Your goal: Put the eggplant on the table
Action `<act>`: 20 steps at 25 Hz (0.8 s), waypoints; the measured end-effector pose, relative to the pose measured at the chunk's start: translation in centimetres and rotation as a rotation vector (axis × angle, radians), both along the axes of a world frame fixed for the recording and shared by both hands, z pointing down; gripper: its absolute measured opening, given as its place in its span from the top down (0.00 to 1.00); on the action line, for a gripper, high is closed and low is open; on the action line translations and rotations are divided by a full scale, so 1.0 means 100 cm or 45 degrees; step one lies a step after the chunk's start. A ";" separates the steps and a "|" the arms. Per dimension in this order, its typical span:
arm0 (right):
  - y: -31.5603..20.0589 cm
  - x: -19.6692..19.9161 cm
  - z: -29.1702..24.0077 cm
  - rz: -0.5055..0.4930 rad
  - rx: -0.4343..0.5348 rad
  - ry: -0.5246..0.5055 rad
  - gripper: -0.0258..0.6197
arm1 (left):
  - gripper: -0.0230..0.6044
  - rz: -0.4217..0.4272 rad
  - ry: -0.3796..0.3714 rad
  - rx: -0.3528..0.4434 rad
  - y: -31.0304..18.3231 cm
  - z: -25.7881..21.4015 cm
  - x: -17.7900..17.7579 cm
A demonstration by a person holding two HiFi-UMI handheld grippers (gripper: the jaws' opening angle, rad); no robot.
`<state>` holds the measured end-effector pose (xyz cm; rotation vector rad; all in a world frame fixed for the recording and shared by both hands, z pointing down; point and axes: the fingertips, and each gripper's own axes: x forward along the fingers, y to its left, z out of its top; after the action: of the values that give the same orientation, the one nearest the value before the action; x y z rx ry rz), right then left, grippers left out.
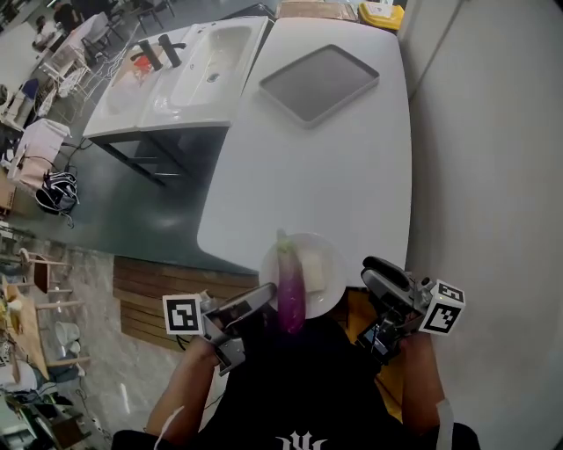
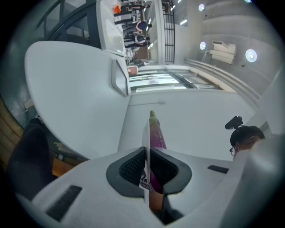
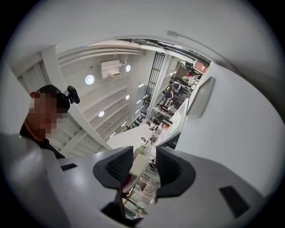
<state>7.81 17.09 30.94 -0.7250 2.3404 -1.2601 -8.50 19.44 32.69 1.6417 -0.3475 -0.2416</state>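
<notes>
A purple eggplant (image 1: 290, 294) with a green stem lies on a round white plate (image 1: 330, 262) at the near edge of the white table (image 1: 334, 176), beside a white block (image 1: 314, 271). My left gripper (image 1: 264, 294) comes in from the lower left and is shut on the plate's thin rim (image 2: 145, 138). In the left gripper view the eggplant (image 2: 156, 133) runs away just behind the pads. My right gripper (image 1: 374, 303) is at the plate's right side with its jaws apart. In the right gripper view the white block (image 3: 139, 165) shows in the gap of the right gripper (image 3: 141, 167), touched by neither pad.
A grey rectangular tray (image 1: 318, 83) lies at the table's far end. A white sink unit (image 1: 189, 70) stands to its left, and a yellow object (image 1: 383, 13) lies beyond. A pale wall runs along the right. Wooden flooring and furniture lie to the left.
</notes>
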 end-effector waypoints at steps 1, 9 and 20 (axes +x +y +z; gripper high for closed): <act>-0.007 0.000 0.000 -0.001 -0.011 -0.008 0.74 | 0.93 0.000 0.003 0.002 -0.008 -0.001 0.001; -0.061 -0.002 0.011 0.004 -0.084 0.001 0.74 | 0.93 0.020 0.009 0.005 -0.067 0.000 0.011; -0.084 -0.007 0.013 -0.019 -0.186 -0.053 0.78 | 0.93 0.016 0.034 0.003 -0.096 -0.006 0.018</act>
<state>7.09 8.72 32.26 -0.7208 2.2421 -1.4507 -6.66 9.80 32.12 1.6408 -0.3169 -0.2539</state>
